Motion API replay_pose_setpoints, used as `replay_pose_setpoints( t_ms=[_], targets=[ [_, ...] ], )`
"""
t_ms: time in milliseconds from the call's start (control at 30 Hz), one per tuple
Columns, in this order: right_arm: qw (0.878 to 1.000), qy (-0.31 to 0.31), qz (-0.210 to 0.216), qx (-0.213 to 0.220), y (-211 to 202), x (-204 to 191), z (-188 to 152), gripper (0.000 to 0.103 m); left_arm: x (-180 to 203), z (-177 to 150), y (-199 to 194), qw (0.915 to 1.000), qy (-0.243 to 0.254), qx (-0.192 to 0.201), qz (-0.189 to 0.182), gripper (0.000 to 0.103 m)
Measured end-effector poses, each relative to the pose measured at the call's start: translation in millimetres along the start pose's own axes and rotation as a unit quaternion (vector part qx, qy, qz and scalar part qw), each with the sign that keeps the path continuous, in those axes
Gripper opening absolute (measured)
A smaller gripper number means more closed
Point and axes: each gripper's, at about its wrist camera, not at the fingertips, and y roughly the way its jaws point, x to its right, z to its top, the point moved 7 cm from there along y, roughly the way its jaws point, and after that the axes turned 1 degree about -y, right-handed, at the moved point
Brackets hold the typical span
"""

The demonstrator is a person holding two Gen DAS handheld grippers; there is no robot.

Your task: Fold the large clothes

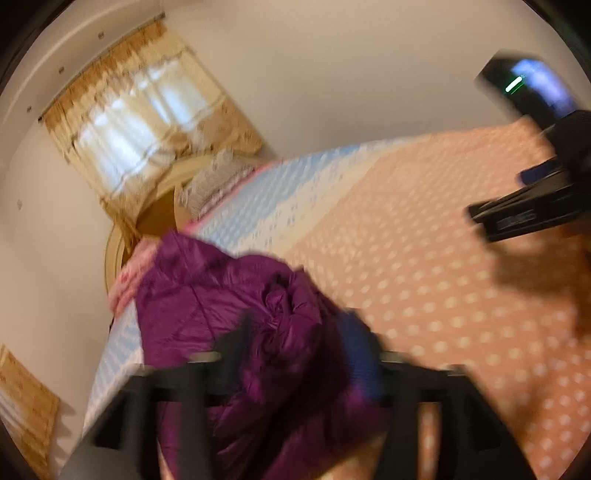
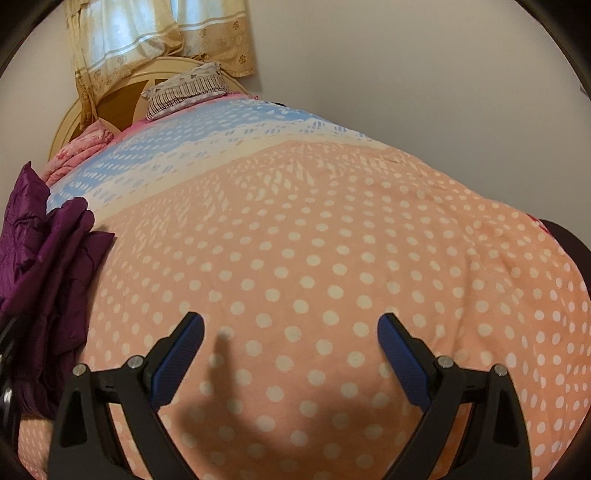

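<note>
A purple puffy jacket (image 1: 229,317) lies bunched at the left edge of the bed; it also shows at the far left of the right wrist view (image 2: 48,258). My left gripper (image 1: 303,332) has its fingers around a bunch of the jacket; the view is blurred, so whether they are clamped on it is unclear. My right gripper (image 2: 290,332) is open and empty, hovering over the peach polka-dot bedspread (image 2: 332,240). The right gripper also appears at the right edge of the left wrist view (image 1: 476,216).
The bedspread turns blue and white toward the headboard (image 2: 122,96). A striped pillow (image 2: 184,90) and a pink quilt (image 2: 85,147) lie at the head of the bed. A curtained window (image 2: 147,33) is behind it. A plain wall runs along the right.
</note>
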Motion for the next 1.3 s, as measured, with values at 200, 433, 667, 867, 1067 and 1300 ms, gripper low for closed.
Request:
replay_pose_setpoints(
  t_ms=[200,433,667,867,1067,1300],
  targets=[
    [1.0,0.005,0.011,0.01,-10.8,-11.4,15.5,0.097,-50.4,-6.9,-50.6,0.9987,-0.036,0.034,0.008,0.091],
    [0.991,-0.01,0.131,0.028,-39.1,-103.1,47.5,0.097,-193.7,-69.0,2.1,0.9742,-0.169,-0.069,0.133,0.091],
    [0.982,-0.074,0.169,0.028,-28.3,-223.4,97.9,0.08,-297.9,-127.6,65.2,0.8937,-0.361,-0.152,0.219,0.091],
    [0.976,-0.095,0.191,0.037,-3.9,-309.1,137.2,0.068,-311.7,-118.5,118.7,0.8755,-0.409,-0.166,0.198,0.091],
    [0.983,-0.093,0.159,0.007,52.3,-310.2,106.8,0.054,-292.4,-109.2,154.5,0.8792,-0.415,-0.173,0.157,0.091],
    [0.992,-0.06,0.112,-0.003,79.7,-249.5,77.7,0.054,-233.8,-68.8,171.0,0.9205,-0.327,-0.161,0.142,0.091]
  ],
)
